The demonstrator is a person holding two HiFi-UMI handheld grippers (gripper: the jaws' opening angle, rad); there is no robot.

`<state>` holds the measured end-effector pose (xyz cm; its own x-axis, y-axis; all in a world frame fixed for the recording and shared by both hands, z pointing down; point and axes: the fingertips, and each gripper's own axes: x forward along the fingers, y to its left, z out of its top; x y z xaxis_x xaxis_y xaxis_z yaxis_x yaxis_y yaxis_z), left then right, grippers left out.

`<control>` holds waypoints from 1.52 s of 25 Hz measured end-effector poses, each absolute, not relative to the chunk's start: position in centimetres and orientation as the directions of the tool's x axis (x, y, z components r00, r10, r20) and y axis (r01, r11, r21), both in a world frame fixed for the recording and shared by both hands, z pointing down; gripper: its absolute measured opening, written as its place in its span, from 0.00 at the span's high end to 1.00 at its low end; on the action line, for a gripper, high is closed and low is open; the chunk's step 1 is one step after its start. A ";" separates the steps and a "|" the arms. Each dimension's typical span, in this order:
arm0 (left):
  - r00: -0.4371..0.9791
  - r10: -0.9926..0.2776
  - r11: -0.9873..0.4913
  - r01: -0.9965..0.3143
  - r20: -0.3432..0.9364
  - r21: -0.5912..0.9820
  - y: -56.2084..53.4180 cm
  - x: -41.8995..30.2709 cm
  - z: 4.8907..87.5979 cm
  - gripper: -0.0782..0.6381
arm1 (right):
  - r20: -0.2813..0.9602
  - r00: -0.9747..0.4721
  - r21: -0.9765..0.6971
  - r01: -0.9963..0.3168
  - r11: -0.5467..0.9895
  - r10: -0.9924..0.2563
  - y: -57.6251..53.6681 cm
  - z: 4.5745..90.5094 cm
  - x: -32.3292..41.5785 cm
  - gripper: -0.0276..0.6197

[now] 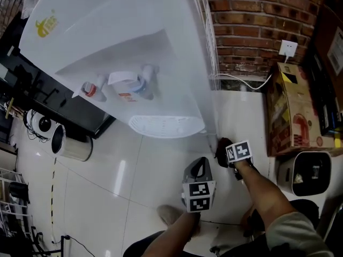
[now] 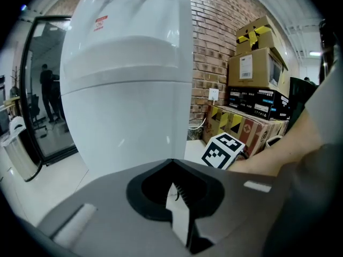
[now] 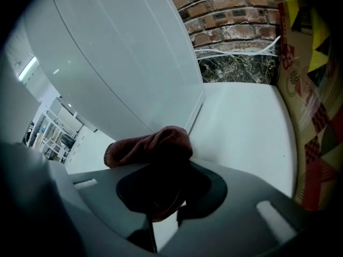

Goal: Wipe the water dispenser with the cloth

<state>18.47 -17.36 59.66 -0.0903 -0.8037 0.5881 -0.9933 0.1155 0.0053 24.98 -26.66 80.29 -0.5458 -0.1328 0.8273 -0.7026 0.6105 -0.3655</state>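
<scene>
The water dispenser (image 1: 134, 47) stood upright on the pale tiled floor (image 1: 123, 170), close to the foot of the brick wall (image 1: 257, 20), with cardboard boxes (image 1: 292, 111) well apart on its far side. The right tool (image 1: 221, 153) was clamped on a bunched dark red cloth (image 3: 153, 146), most of which stuck out past the jaw tips. It hung low, near the bottom corner where the dispenser's front met its side panel, just above the floor. From the right tool's own view the white panel rose ahead and slightly to the left of the cloth. I could not tell whether the cloth touched it.

The left tool (image 1: 201, 165) hovered beside the right one, a little further from the cabinet. Its jaws were together with nothing between them, and it faced the broad white front.

The dispenser's long axis ran straight up from the floor. I judged that the next stroke had to climb or sweep along that tall panel from its lowest edge. The right hand was plainly the nearer and the only one carrying the cloth. The left seemed to have no part to play.
</scene>
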 end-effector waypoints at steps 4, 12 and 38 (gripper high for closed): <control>-0.085 -0.840 0.100 -0.995 0.536 -0.001 -18.2 19.7 56.1 0.89 | 0.803 -0.579 -0.360 -0.662 0.658 -0.144 -26.4 76.4 25.3 0.82; -0.165 -0.899 0.126 -0.985 0.406 -0.121 -18.6 20.6 45.7 0.89 | 0.618 -0.719 -0.356 -0.616 0.703 -0.317 -29.7 60.6 26.0 0.82; -0.233 -0.972 0.225 -0.962 0.036 -0.157 -20.4 18.2 20.7 0.89 | -0.316 -0.858 0.110 -0.456 0.883 -0.404 -32.5 0.4 23.4 0.82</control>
